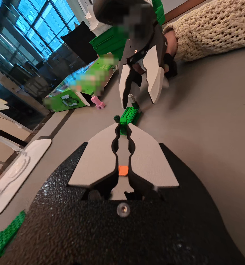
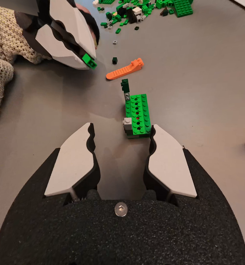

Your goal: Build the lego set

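A green Lego build (image 2: 143,113), a studded block with a row of holes, grey bricks on its left side and a dark green post at its far end, stands on the grey table (image 2: 197,86). My right gripper (image 2: 121,126) is open and empty, and its right fingertip (image 2: 152,129) is against the build's near right corner. My left gripper (image 1: 123,126) is shut on a small green brick (image 1: 123,129) and holds it just short of the build (image 1: 129,114). The left gripper (image 2: 90,63) with the brick (image 2: 88,61) shows in the right wrist view. The right gripper (image 1: 139,104) shows open in the left wrist view.
An orange brick separator (image 2: 124,69) and a loose dark green brick (image 2: 114,60) lie beyond the build. A pile of green bricks (image 2: 140,10) is at the far edge. A pink Lego animal (image 1: 98,102), a green set box (image 1: 64,100) and green bins (image 1: 109,41) stand behind. A person's knitted sleeve (image 1: 212,31) is at the right. My right fingertips sit around 9 centimeters from my left ones. The orange brick separator (image 2: 124,69) lies around 8 centimeters away from my left fingertips.
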The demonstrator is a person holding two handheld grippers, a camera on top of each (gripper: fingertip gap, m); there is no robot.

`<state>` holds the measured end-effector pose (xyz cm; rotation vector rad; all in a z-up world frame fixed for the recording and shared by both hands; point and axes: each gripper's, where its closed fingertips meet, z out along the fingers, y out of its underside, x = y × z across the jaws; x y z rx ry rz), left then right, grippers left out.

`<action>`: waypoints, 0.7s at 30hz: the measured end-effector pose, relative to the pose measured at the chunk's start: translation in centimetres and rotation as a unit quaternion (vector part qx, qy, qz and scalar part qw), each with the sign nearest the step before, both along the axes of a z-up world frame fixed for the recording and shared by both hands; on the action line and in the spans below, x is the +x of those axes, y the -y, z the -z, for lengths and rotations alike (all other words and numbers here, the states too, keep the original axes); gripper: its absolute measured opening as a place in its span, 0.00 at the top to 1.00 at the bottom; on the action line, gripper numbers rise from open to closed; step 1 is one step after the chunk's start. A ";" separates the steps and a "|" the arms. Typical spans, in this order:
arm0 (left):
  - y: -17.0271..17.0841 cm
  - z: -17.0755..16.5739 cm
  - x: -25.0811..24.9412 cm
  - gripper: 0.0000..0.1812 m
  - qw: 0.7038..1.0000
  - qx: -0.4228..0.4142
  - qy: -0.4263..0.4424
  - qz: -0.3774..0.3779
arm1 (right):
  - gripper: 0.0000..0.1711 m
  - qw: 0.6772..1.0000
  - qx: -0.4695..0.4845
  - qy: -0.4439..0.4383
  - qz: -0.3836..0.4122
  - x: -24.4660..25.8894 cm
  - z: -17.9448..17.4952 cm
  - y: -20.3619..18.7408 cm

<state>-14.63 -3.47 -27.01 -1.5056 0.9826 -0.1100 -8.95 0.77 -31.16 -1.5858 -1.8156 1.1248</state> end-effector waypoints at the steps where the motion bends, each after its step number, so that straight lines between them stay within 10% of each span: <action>1: 0.0 0.1 0.1 0.96 1.000 -0.009 0.010 0.002 | 0.57 1.000 -0.001 0.001 0.001 0.0 0.0 0.1; 21: -0.1 -2.8 -1.2 0.96 0.996 -0.030 0.082 -0.004 | 0.65 0.997 0.012 -0.006 -0.076 -0.3 -1.2 5.2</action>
